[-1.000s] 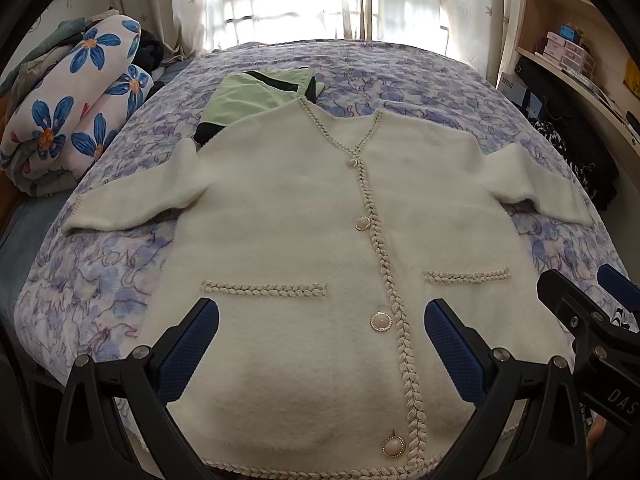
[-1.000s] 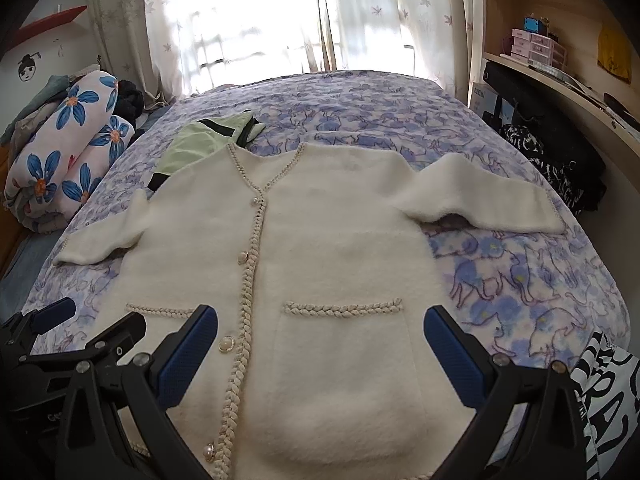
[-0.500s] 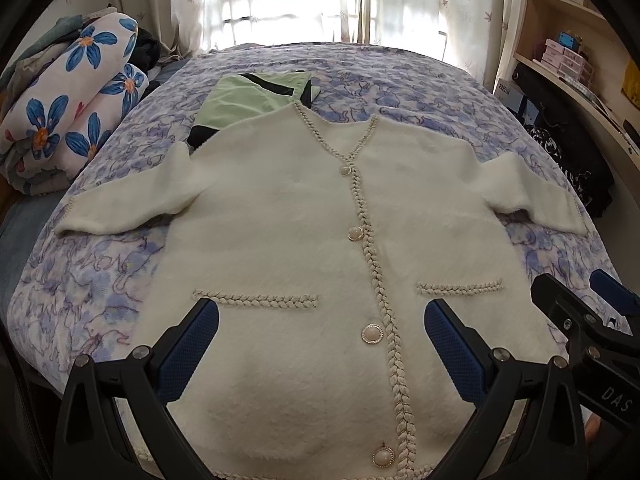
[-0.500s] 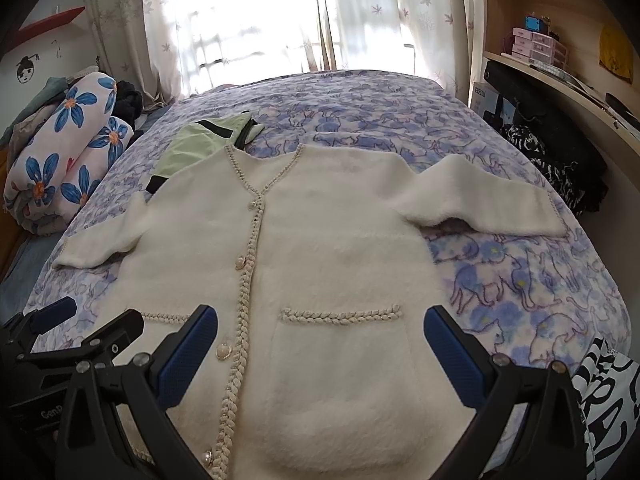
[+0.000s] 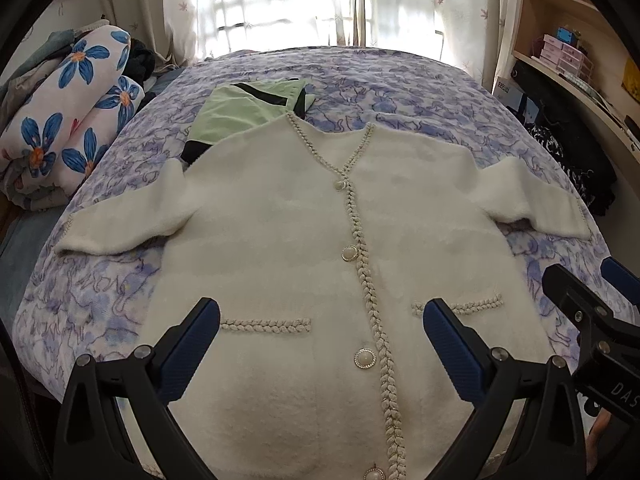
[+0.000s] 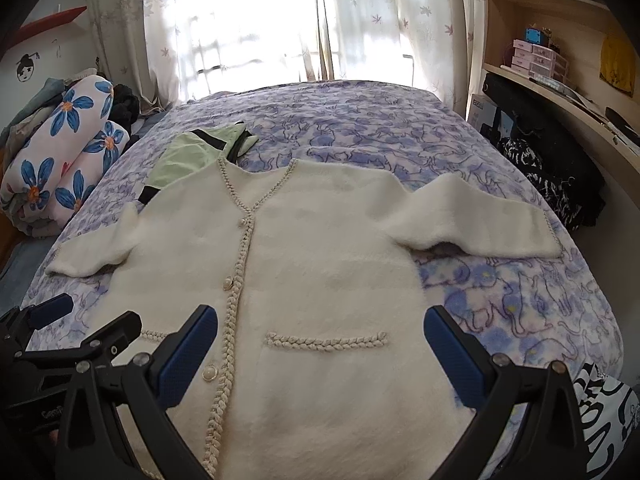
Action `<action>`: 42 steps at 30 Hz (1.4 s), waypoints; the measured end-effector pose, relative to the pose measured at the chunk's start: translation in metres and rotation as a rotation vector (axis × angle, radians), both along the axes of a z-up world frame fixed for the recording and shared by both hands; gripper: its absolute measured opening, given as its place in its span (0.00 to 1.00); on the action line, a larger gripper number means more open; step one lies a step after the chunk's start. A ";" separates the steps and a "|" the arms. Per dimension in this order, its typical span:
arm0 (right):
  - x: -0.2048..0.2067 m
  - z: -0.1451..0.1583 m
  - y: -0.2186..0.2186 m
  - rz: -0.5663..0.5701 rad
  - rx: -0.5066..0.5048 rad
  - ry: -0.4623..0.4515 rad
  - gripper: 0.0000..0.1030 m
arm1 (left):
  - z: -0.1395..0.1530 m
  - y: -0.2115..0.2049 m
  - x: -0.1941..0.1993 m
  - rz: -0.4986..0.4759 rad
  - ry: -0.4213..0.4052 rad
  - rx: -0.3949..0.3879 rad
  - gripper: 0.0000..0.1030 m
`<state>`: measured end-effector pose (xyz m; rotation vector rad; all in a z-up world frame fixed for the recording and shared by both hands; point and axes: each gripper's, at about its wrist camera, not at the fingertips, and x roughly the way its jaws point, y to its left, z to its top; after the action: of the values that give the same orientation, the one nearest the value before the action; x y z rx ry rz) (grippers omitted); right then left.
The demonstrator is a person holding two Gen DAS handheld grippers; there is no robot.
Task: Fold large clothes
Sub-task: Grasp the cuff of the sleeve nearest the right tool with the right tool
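Note:
A cream fuzzy cardigan (image 5: 280,240) with braided trim and pearl buttons lies flat and buttoned on the bed, both sleeves spread out; it also shows in the right wrist view (image 6: 332,272). My left gripper (image 5: 320,324) is open and empty above the cardigan's lower front, over the left pocket and placket. My right gripper (image 6: 320,328) is open and empty above the right pocket. Each gripper shows at the edge of the other's view. A folded green garment (image 5: 244,110) with black trim lies just beyond the cardigan's left shoulder.
The bed (image 5: 400,80) has a purple cat-print cover. Rolled floral bedding (image 5: 68,120) is piled at the left. A shelf with boxes (image 6: 540,60) and dark clothes (image 6: 552,168) stand to the right. Curtained windows are behind.
Both grippers have pulled back and risen slightly; the cardigan sits a little lower and farther in view. Nothing was grasped.

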<state>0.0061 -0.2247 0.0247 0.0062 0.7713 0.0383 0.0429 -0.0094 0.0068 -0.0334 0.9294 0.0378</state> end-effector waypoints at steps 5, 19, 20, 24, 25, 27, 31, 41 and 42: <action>0.009 0.015 -0.019 -0.022 -0.002 -0.025 1.00 | 0.012 -0.007 0.016 -0.014 -0.012 -0.029 0.98; 0.037 0.071 -0.085 -0.156 -0.229 -0.252 1.00 | 0.072 -0.063 0.068 -0.094 -0.321 0.114 0.98; 0.042 0.072 -0.094 -0.160 -0.213 -0.247 1.00 | 0.075 -0.069 0.073 -0.100 -0.344 0.114 0.98; 0.068 0.068 -0.130 -0.183 -0.143 -0.197 1.00 | 0.079 -0.097 0.092 -0.119 -0.420 0.133 0.98; 0.076 0.064 -0.141 -0.201 -0.124 -0.180 1.00 | 0.078 -0.105 0.098 -0.135 -0.426 0.134 0.98; 0.091 0.052 -0.163 -0.225 -0.086 -0.134 1.00 | 0.075 -0.123 0.110 -0.158 -0.425 0.130 0.98; 0.117 0.026 -0.209 -0.299 -0.050 -0.072 0.99 | 0.059 -0.156 0.138 -0.218 -0.384 0.071 0.98; 0.158 -0.054 -0.326 -0.457 0.241 0.089 0.96 | -0.025 -0.223 0.210 -0.300 -0.160 0.045 0.98; 0.161 -0.065 -0.335 -0.477 0.264 0.111 0.96 | -0.033 -0.227 0.214 -0.300 -0.141 0.038 0.98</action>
<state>0.1674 -0.5597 -0.0403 0.4456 0.8550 -0.3159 0.2573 -0.2361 -0.0259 0.1369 0.7842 -0.2230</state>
